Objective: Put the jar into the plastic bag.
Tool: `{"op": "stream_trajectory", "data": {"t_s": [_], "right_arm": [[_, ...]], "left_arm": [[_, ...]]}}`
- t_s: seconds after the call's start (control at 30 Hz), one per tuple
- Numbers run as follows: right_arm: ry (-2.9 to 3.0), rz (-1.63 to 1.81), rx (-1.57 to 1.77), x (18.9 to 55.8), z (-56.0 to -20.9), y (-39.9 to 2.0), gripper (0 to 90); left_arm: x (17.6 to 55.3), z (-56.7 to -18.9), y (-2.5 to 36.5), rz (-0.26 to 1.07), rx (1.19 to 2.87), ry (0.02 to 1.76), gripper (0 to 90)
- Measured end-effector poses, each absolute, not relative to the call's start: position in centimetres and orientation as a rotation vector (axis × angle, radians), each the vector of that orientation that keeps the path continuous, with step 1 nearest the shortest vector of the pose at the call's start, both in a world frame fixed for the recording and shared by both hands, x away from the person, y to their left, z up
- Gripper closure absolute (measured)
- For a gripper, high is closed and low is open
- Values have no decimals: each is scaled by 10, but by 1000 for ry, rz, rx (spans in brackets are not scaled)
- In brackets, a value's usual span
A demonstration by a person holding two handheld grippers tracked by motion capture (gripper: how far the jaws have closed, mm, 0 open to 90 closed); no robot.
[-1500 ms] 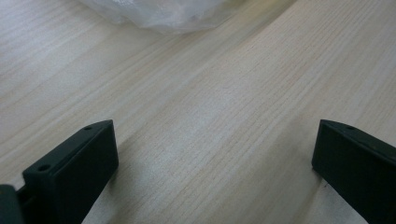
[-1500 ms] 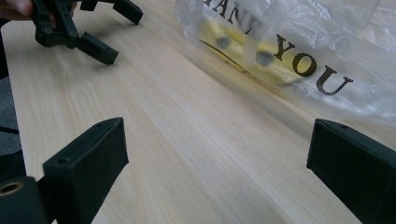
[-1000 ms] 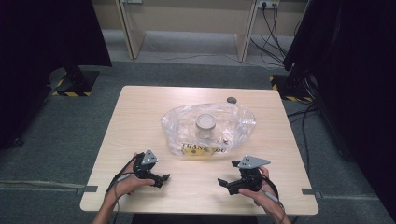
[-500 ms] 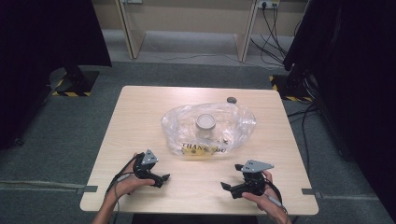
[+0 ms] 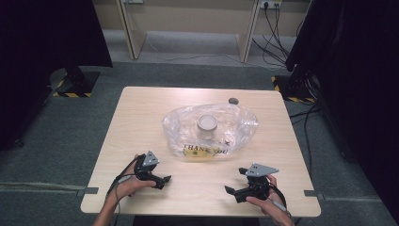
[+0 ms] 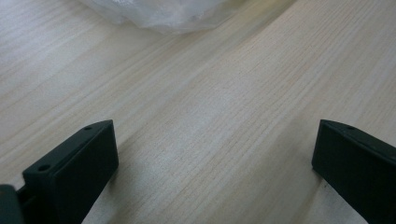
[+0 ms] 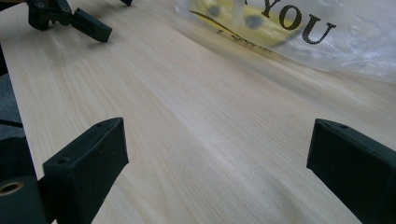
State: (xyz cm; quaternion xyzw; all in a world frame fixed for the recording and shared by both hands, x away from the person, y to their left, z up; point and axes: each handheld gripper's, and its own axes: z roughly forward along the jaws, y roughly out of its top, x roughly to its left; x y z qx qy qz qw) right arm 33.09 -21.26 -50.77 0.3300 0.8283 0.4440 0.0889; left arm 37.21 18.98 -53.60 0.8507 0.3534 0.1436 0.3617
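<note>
A clear plastic bag (image 5: 211, 128) printed "THANK YOU" lies crumpled in the middle of the wooden table (image 5: 141, 113). A grey round can (image 5: 207, 123) stands on or in it. My left gripper (image 5: 162, 181) rests near the front left edge, open, nothing between its jaws; the bag's edge (image 6: 173, 14) lies ahead of it. My right gripper (image 5: 234, 192) sits near the front right edge, open and empty. The bag's yellow print and lettering (image 7: 294, 23) lie ahead of it, and the left gripper (image 7: 70, 18) shows far off.
A small dark round object (image 5: 233, 100) lies near the table's far edge behind the bag. Black stands with hazard-striped bases (image 5: 73, 84) flank the table on the grey floor. Cables (image 5: 282, 23) run along the back right.
My right gripper has drawn back toward the table's front edge. The left gripper and the bag have stayed put.
</note>
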Motion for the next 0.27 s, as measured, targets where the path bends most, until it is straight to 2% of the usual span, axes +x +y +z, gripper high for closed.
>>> {"op": "stream_trajectory", "data": {"t_s": [0.27], "right_arm": [[2464,1323,982,331,-507,-213,52]], "left_arm": [[372,-536,190,370,2191,910,0]]}}
